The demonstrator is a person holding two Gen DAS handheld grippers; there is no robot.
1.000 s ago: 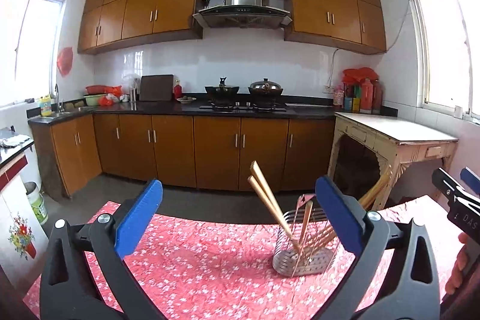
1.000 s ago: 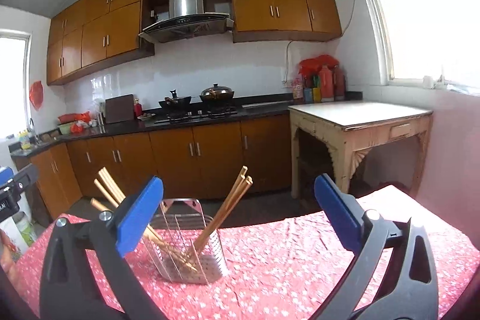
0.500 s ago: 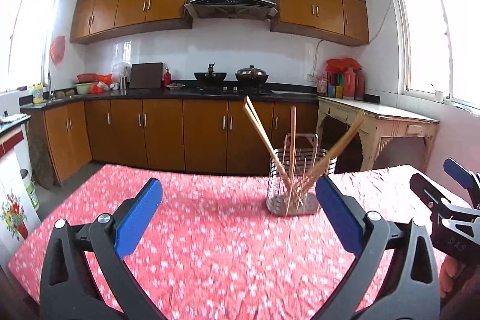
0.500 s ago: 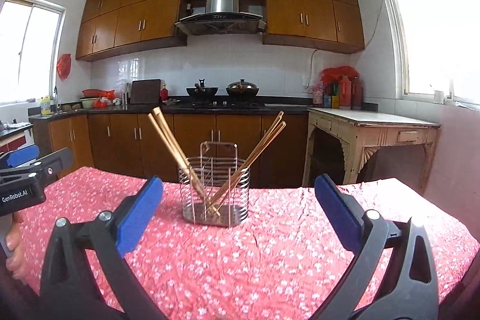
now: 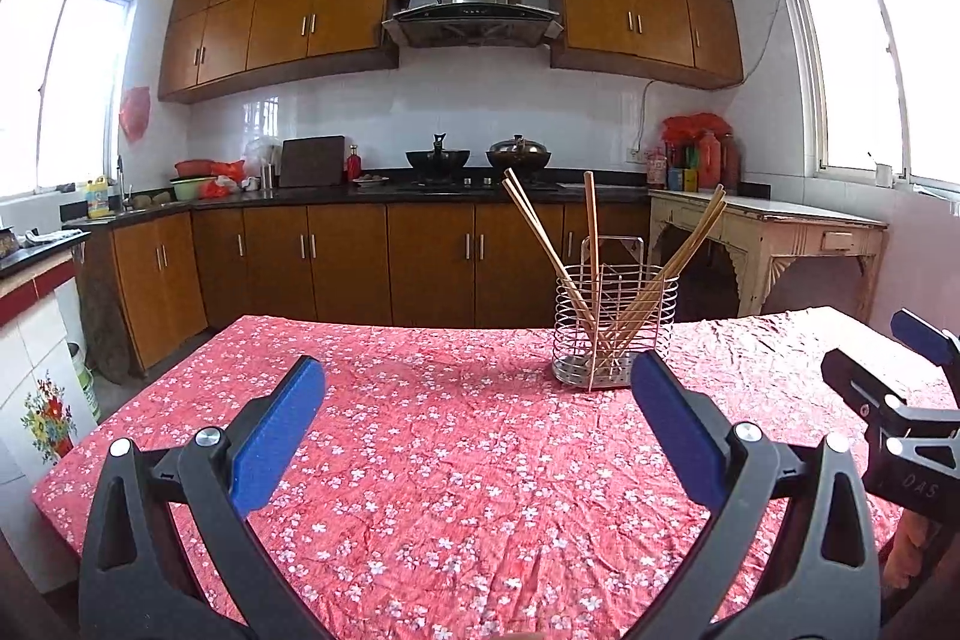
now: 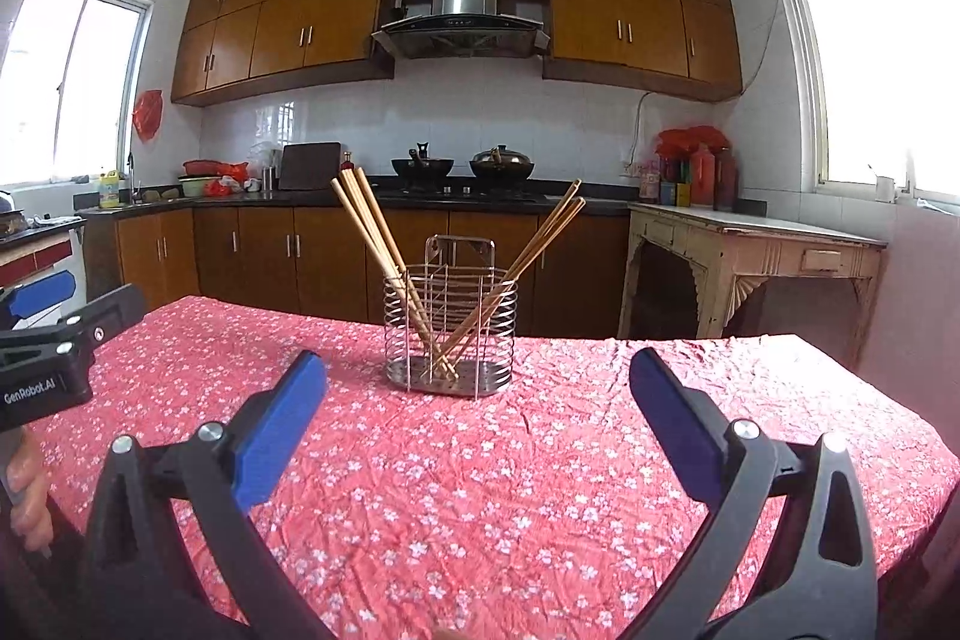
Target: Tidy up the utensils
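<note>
We recorded a wire utensil holder (image 6: 450, 334) standing upright on the red floral tablecloth (image 6: 540, 460), toward the table's far edge. It held wooden chopsticks (image 6: 378, 244), some leaning left, some right. Our left gripper (image 5: 474, 400) was spread wide and held nothing; our right gripper (image 6: 477, 400) likewise. Both hovered over the cloth, well short of the holder. Kitchen cabinets (image 6: 300, 256) stood behind.

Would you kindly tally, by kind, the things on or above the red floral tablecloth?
Chopsticks: 5
Wire utensil holder: 1
Left hand-held gripper and right hand-held gripper: 2
Total: 8
</note>
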